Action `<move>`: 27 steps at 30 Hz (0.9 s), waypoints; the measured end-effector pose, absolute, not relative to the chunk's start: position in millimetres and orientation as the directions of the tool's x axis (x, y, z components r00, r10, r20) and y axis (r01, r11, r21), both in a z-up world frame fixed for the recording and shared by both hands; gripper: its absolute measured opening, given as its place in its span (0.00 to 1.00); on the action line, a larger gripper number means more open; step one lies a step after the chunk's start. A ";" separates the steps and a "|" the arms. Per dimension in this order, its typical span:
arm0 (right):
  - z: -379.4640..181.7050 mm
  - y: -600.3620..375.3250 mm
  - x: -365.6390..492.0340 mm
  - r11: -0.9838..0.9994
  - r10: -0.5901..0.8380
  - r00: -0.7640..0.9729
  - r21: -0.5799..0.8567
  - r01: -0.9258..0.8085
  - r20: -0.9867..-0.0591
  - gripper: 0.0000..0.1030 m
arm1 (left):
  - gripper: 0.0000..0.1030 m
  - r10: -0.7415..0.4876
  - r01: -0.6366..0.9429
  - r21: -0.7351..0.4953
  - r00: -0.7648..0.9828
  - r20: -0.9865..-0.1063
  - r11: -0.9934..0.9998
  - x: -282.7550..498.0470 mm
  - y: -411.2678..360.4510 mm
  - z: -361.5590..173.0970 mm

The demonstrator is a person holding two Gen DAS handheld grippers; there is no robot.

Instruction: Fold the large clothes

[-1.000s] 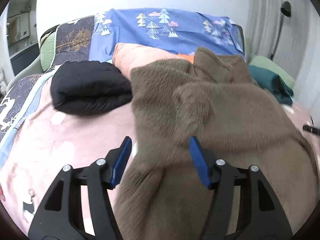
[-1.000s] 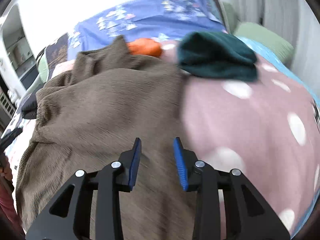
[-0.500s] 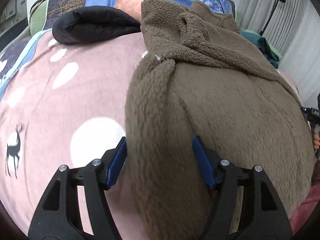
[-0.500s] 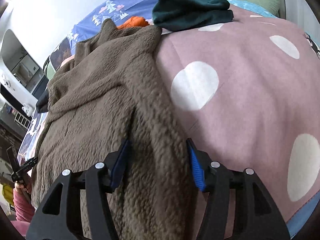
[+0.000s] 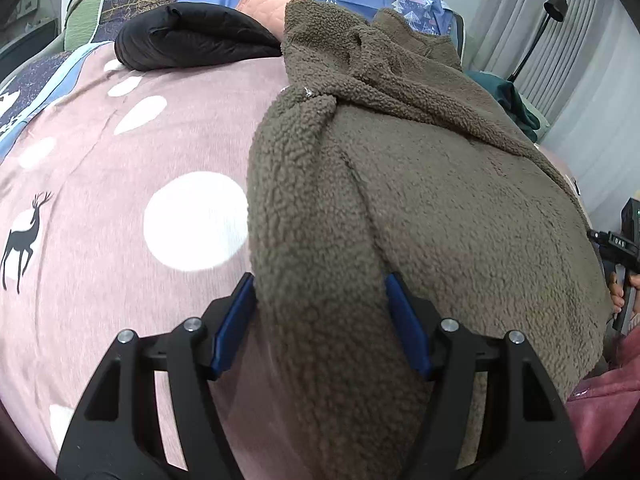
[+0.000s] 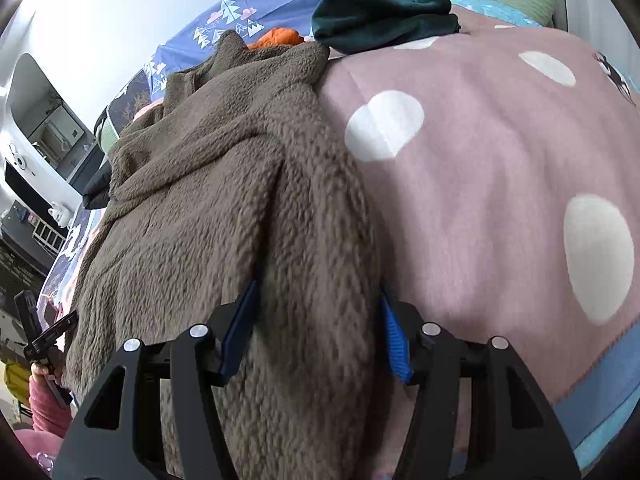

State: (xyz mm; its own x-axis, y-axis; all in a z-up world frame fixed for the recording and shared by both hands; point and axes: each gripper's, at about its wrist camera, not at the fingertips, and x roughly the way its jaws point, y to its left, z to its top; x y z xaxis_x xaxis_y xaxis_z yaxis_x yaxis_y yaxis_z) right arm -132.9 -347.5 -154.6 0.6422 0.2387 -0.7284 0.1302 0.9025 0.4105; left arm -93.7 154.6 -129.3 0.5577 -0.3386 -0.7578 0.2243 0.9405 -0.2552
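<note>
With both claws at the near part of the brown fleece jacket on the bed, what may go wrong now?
1. The fleece jacket is thick, and a bulky fold fills each claw, left and right; a shallow grip may slip.
2. A claw may also catch the pink blanket under the jacket.
3. The top is bunched, so wrinkles may stay in the fold.

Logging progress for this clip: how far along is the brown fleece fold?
Early. Black and green garments already lie bundled. The brown fleece is spread on the pink blanket, each side edge between one hand-held gripper's jaws, left and right. Folding is still ahead.
</note>
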 end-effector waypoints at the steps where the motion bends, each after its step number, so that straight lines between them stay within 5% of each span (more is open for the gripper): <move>1: -154.9 -347.6 -140.4 0.898 0.251 0.645 0.423 0.124 -0.722 0.56 | 0.64 -0.339 0.221 -0.258 0.559 -0.756 0.941 -95.8 154.9 -129.2; 8: -149.5 -336.4 -177.1 0.845 0.419 0.654 0.534 -0.028 -0.630 0.57 | 0.64 -0.449 0.263 -0.363 0.541 -0.711 0.894 -134.4 158.9 -130.1; 13: -152.4 -327.9 -169.9 0.840 0.433 0.639 0.542 -0.030 -0.636 0.58 | 0.64 -0.433 0.286 -0.327 0.546 -0.717 0.901 -144.5 146.2 -130.6; 15: -150.4 -325.0 -169.6 0.838 0.428 0.650 0.544 -0.026 -0.628 0.48 | 0.51 -0.454 0.272 -0.364 0.553 -0.699 0.891 -144.3 148.7 -130.8; 17: -148.1 -328.0 -171.0 0.840 0.406 0.668 0.543 -0.003 -0.624 0.23 | 0.37 -0.469 0.263 -0.391 0.558 -0.684 0.882 -143.9 149.9 -131.9; 19: -148.3 -337.3 -172.3 0.806 0.420 0.681 0.592 0.024 -0.599 0.15 | 0.28 -0.463 0.248 -0.395 0.570 -0.678 0.885 -143.0 149.1 -130.7; 23: -128.5 -344.5 -179.2 0.739 0.463 0.740 0.674 -0.017 -0.488 0.11 | 0.18 -0.421 0.244 -0.347 0.619 -0.663 0.906 -145.1 142.2 -109.9; 27: -89.1 -343.5 -186.1 0.707 0.480 0.798 0.699 -0.106 -0.364 0.10 | 0.15 -0.473 0.293 -0.392 0.707 -0.526 0.872 -156.7 148.2 -63.3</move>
